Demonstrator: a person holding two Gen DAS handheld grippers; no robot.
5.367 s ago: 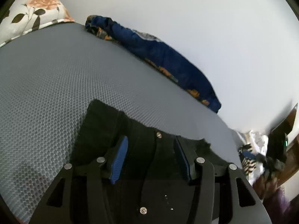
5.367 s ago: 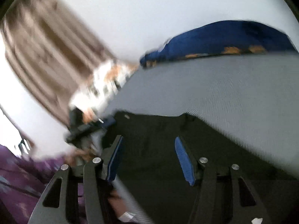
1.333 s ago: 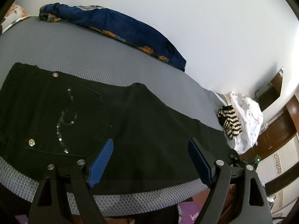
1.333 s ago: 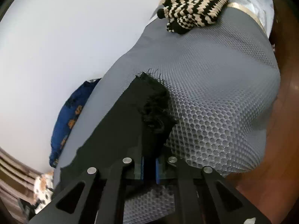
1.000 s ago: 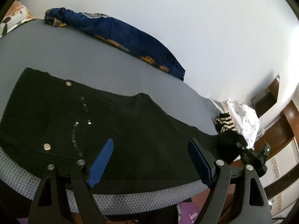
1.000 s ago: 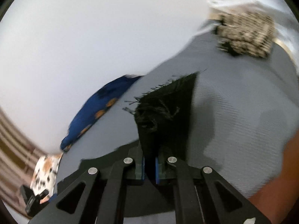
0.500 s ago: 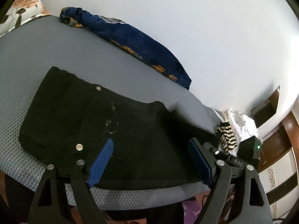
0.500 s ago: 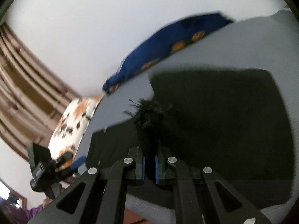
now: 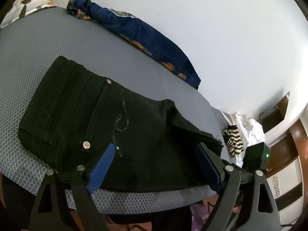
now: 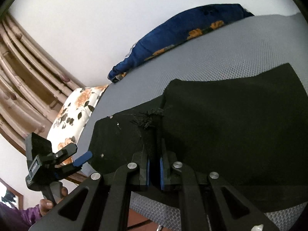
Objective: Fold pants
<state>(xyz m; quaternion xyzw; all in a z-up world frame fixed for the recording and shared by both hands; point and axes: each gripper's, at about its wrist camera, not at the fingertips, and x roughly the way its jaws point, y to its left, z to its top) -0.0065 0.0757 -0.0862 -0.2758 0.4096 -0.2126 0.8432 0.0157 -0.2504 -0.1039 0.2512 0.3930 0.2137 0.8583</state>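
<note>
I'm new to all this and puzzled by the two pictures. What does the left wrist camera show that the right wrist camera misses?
Only the left wrist view shows the striped knit item, the white cloth and the left gripper wide open. Only the right wrist view shows the curtain and the right gripper pinching the frayed hem. Both show the black pants, grey mattress, blue blanket and floral pillow.

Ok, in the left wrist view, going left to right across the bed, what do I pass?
Floral pillow → black pants, waistband end first → frayed hem folded over them → striped knit item → white cloth → the right gripper's body with a green light.
</note>
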